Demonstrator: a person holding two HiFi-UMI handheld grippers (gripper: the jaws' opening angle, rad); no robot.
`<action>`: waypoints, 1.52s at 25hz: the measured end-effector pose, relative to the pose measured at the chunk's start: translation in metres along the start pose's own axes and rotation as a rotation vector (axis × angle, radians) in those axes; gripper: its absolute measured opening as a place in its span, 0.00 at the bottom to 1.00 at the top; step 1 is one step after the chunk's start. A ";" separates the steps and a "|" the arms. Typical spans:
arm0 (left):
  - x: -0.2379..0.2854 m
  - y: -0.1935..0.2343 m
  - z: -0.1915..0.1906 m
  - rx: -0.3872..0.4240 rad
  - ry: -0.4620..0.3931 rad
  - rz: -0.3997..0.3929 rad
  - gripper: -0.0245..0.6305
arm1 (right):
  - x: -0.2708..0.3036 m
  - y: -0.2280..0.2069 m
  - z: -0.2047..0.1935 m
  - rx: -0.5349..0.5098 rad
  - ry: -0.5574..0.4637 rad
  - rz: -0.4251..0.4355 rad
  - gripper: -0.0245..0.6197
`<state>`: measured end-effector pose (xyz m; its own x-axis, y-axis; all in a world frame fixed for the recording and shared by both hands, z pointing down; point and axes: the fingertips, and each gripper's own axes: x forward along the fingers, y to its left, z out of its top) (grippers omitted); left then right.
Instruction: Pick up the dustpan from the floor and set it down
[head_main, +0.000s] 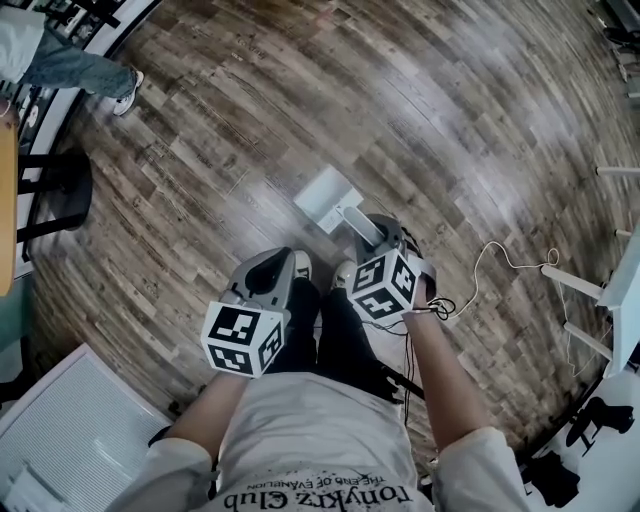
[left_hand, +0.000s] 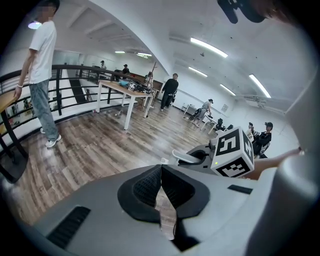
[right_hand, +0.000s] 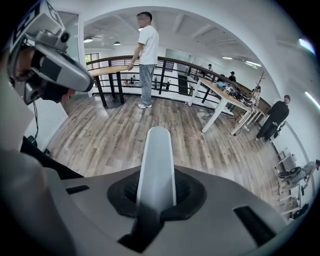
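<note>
Gleaming plank floor (head_main: 480, 130); black railing (left_hand: 59, 92)

Dustpan (head_main: 325, 197) smooth matt grey plastic; floor (head_main: 450, 120) glossy wood planks.

Your dustpan (head_main: 327, 198): pale grey, flat squarish pan, long rounded handle (right_hand: 156, 160). Handle sits clamped between your right gripper (head_main: 374, 233) jaws. Pan end points away from you, over the wood floor (head_main: 450, 120). Floor contact: can't tell.

upside-down shirt (head_main: 300, 435) print, "Tonykrz Club"
</note>
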<state>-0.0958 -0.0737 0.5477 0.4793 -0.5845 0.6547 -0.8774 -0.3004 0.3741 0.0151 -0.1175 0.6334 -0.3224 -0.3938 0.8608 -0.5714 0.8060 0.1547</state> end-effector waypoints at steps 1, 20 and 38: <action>-0.002 -0.001 0.000 0.003 -0.004 0.000 0.07 | -0.003 0.002 -0.002 -0.002 0.004 0.001 0.14; -0.062 -0.046 0.007 0.082 -0.055 -0.004 0.07 | -0.132 0.020 0.005 0.060 -0.030 -0.032 0.14; -0.101 -0.089 0.008 0.158 -0.107 -0.049 0.07 | -0.200 0.048 0.008 0.041 -0.045 -0.078 0.14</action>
<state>-0.0661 0.0062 0.4425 0.5234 -0.6404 0.5620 -0.8499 -0.4399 0.2903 0.0462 -0.0039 0.4650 -0.3086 -0.4750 0.8241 -0.6260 0.7538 0.2000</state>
